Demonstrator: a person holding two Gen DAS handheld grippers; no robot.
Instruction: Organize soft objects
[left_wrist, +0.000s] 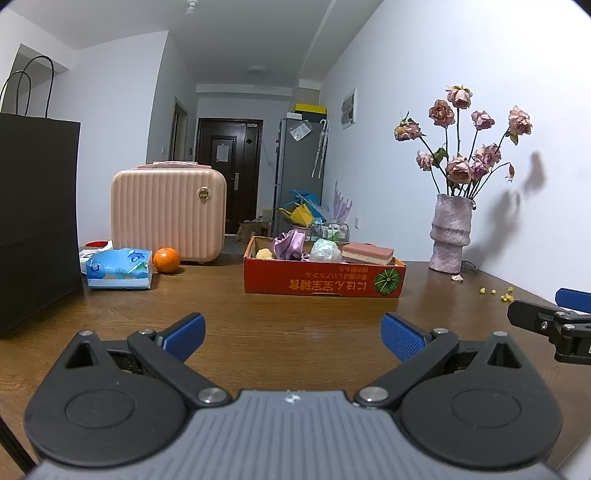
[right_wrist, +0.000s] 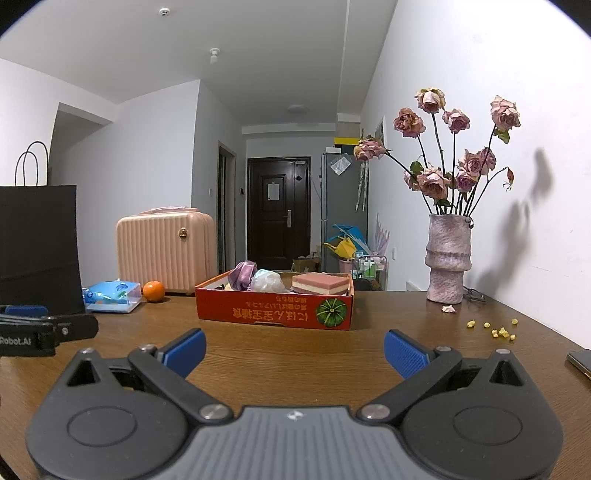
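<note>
1. Soft objects already lie in the red cardboard tray (left_wrist: 321, 284) in the middle of the wooden table (left_wrist: 258, 317): a purple cloth (left_wrist: 290, 245), a pale mesh puff (left_wrist: 325, 251), a layered pink sponge (left_wrist: 367, 253) and a small yellow piece (left_wrist: 264, 254). The tray looks light, so a push from a finger could slide it.
2. A blue tissue pack (left_wrist: 120, 273) lies apart at the left, near the black paper bag (left_wrist: 37, 221). It seems the only soft thing outside; a reach for it could knock the orange (left_wrist: 166, 260), which would roll.
3. The left gripper (left_wrist: 291, 338) is spread wide and holds nothing.
4. The right gripper (right_wrist: 293, 350) is also spread and empty. Both hover side by side, so crossing could make them collide.
5. The vase (right_wrist: 447, 258) of dried roses stands at the right; a wide swing may tip it.
</note>
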